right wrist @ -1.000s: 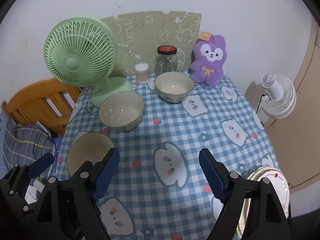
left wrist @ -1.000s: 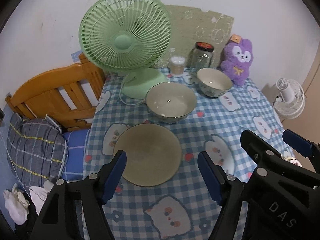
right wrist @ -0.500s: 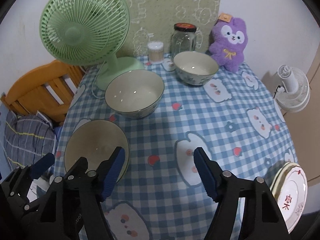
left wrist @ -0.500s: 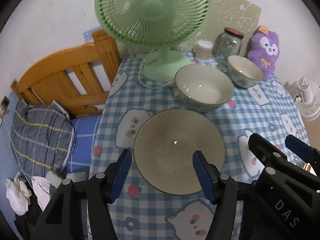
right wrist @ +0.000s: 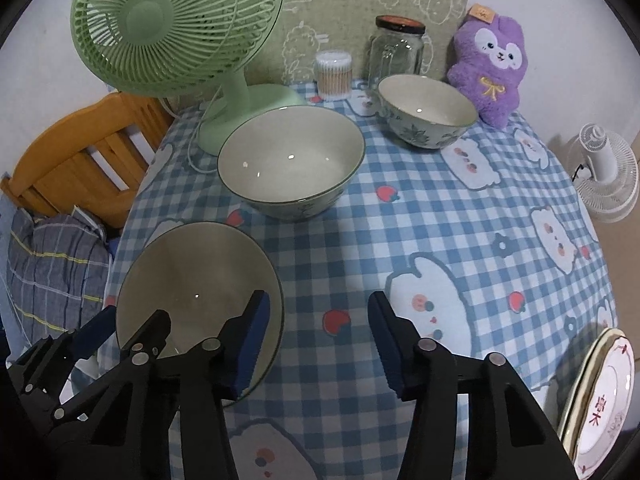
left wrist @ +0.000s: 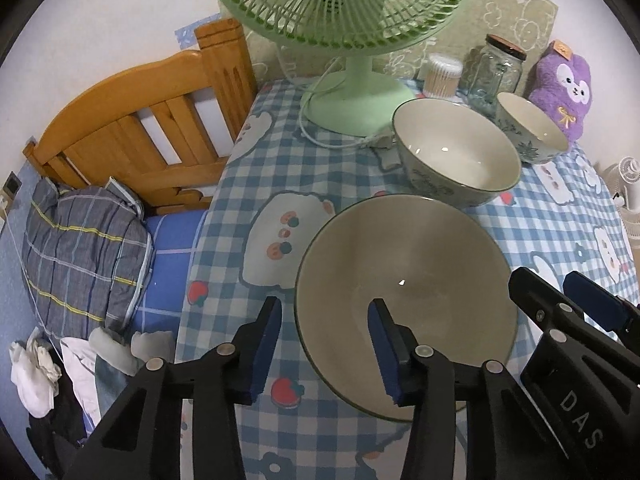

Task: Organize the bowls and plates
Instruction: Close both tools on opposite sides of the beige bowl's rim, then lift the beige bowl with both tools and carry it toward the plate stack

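The step in hand looks like a two-sided grasp of the shallow grey-green plate (left wrist: 404, 300), one gripper on each edge. To do it well, each rim should sit deep between the pads before they press, and both sides should then lift together so the plate stays level.

The left gripper (left wrist: 324, 344) straddles the plate's left rim: its left pad is outside, over the checked cloth of the desk (left wrist: 248, 184), and its right pad is over the plate's well. Its jaws are closing, about half open, with the rim between them but the pads not yet pressing on it. The right gripper (right wrist: 316, 340) takes the opposite edge: its left pad overlaps the plate's right rim and its right pad is over bare cloth. Its jaws are closing too, and nothing is clamped so far as the right wrist view shows (whether that left pad touches the glaze cannot be told).

Both grippers point steeply down at the desk, side by side, each visible at the edge of the other's view.

Just beyond the fingertips stands the large bowl (right wrist: 292, 164), close to the plate's far edge; farther off to the right is the small bowl (right wrist: 428, 112). Low to the right of the right gripper, a stack of patterned plates (right wrist: 600, 396) sits at the desk's edge, probably where this plate belongs. The green fan (right wrist: 176, 28) behind the large bowl leaves little room, so a straight lift seems safest.
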Demonstrator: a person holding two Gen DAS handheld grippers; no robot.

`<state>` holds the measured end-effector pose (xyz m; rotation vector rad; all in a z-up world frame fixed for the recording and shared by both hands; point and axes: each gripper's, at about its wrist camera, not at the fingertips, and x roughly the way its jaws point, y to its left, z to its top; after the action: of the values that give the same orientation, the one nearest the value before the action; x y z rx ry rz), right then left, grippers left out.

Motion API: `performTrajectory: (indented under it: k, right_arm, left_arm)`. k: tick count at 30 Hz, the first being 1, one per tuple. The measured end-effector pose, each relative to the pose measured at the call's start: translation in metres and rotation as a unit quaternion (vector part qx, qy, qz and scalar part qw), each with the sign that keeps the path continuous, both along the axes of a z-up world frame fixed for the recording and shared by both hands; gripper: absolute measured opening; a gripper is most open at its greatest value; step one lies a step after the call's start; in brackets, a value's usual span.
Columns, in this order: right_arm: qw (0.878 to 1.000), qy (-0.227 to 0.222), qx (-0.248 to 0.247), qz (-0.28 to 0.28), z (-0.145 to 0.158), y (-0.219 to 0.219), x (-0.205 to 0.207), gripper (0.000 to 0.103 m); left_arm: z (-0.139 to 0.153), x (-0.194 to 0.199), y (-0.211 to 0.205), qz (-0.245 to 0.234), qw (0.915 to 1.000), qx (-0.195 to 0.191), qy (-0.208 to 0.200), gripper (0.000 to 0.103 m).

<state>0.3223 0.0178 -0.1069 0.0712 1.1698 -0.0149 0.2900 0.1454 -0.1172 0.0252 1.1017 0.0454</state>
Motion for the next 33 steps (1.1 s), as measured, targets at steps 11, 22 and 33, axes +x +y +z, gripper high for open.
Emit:
performTrajectory:
  k: [11,22,33]
  right_arm:
    - [1.0,0.024,0.018,0.005,-0.016,0.009,0.011,0.028]
    - [0.999,0.027,0.007,0.015,-0.018,0.02,0.013,0.013]
    - [0.999,0.035,0.0,0.01,-0.014,0.017,0.004,0.013]
  left_arm:
    - [-0.016,0.012,0.005,0.001,0.9998,-0.006,0.019,0.028]
    - [-0.02,0.016,0.004,-0.008,0.9997,-0.001,0.022,0.014]
    - [-0.018,0.01,0.001,-0.013,0.9996,0.006,0.025,0.013]
